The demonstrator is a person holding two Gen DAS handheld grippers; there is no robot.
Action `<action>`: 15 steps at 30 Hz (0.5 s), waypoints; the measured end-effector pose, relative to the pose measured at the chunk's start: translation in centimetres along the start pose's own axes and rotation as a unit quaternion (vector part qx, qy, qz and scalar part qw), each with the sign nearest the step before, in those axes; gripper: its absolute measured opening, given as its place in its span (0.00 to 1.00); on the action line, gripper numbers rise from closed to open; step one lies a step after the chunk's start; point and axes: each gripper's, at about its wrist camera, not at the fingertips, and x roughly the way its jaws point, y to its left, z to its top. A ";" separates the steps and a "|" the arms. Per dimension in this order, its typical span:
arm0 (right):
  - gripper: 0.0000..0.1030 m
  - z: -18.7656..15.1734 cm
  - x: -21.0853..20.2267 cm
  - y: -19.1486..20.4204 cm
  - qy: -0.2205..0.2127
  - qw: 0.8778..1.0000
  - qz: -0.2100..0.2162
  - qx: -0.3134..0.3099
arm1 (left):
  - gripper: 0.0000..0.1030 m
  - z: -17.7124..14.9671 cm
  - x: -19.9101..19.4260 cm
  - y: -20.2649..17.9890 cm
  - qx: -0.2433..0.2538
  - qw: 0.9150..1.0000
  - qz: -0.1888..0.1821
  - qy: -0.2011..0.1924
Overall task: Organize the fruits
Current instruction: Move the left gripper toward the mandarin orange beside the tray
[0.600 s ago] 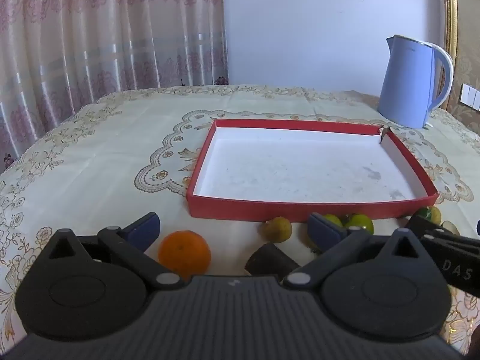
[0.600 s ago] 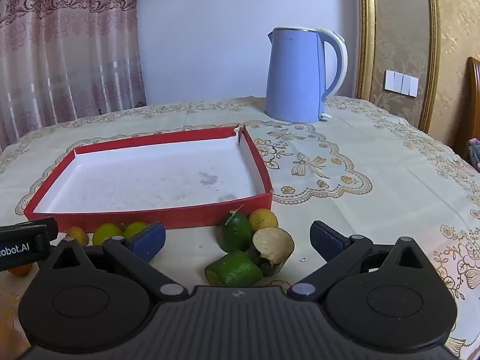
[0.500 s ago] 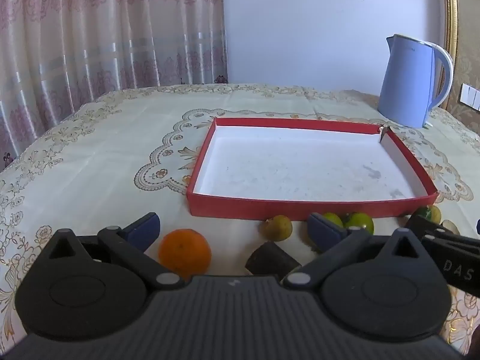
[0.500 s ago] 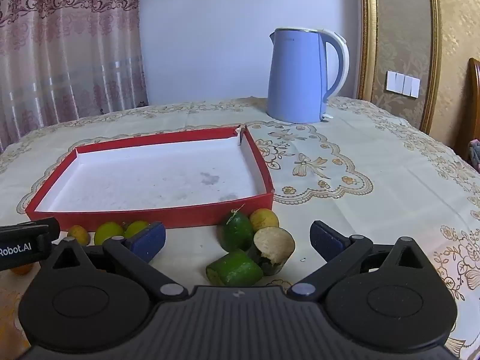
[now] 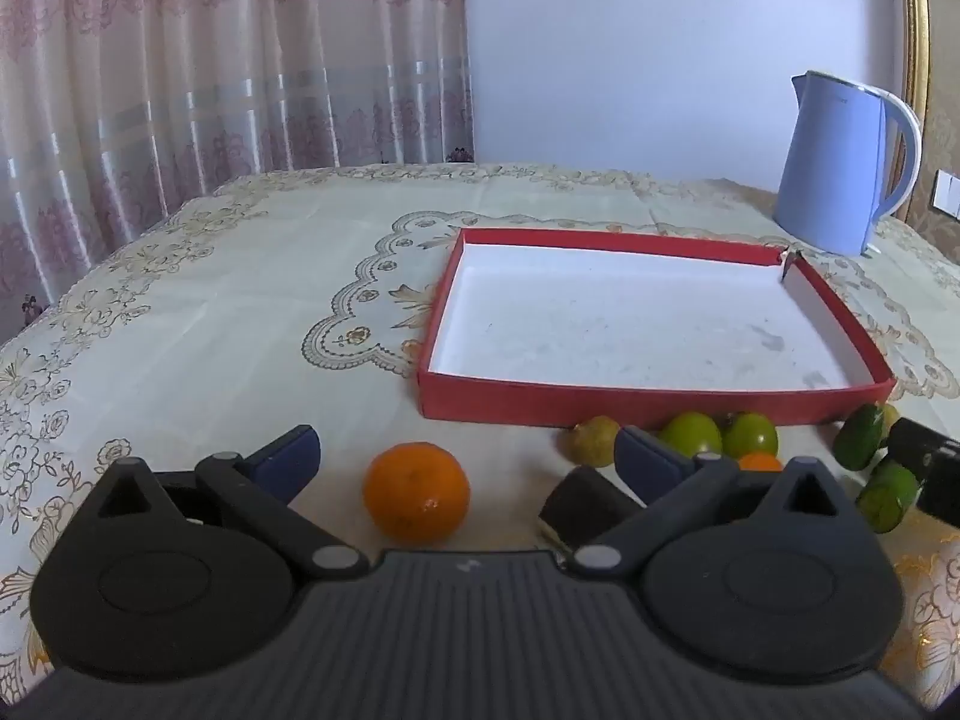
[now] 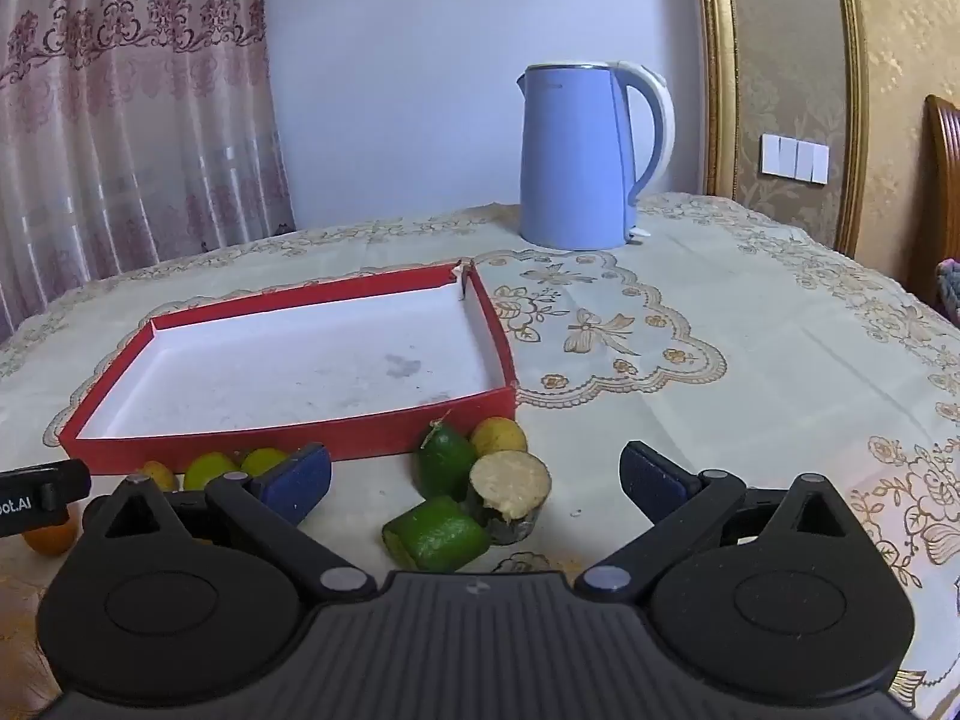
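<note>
So, nothing's in the tray (image 5: 654, 405) yet, all the fruit sits on the tabletop (image 5: 240, 312) along its near wall. My left gripper (image 5: 462, 459) is spread wide, touching nothing, and the orange (image 5: 416, 492) lies right between its fingers, about 12 o'clock, just ahead. Right gripper (image 6: 474, 477) is just as wide and bare, with the green fruit (image 6: 444, 468) cluster at its 12. For the orange, left is nearer.

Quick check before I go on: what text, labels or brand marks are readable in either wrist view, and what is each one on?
"ot.AI", cut off by the frame edge, on the left gripper body at the left edge of the right wrist view.
Small mark near the kettle rim: too small to read.
Nothing readable on the red tray or the fruit.
</note>
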 end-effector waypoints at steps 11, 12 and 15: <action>1.00 -0.5 0.3 0.1 0.009 1.000 0.013 -0.004 | 1.00 -0.2 0.2 0.0 0.004 1.000 0.002 0.003; 1.00 -0.4 0.2 0.1 0.008 1.000 0.013 -0.003 | 1.00 -0.2 0.2 0.0 0.005 1.000 0.002 0.003; 1.00 -0.4 0.2 0.1 0.008 1.000 0.014 -0.003 | 1.00 -0.2 0.3 0.1 0.004 1.000 -0.001 0.005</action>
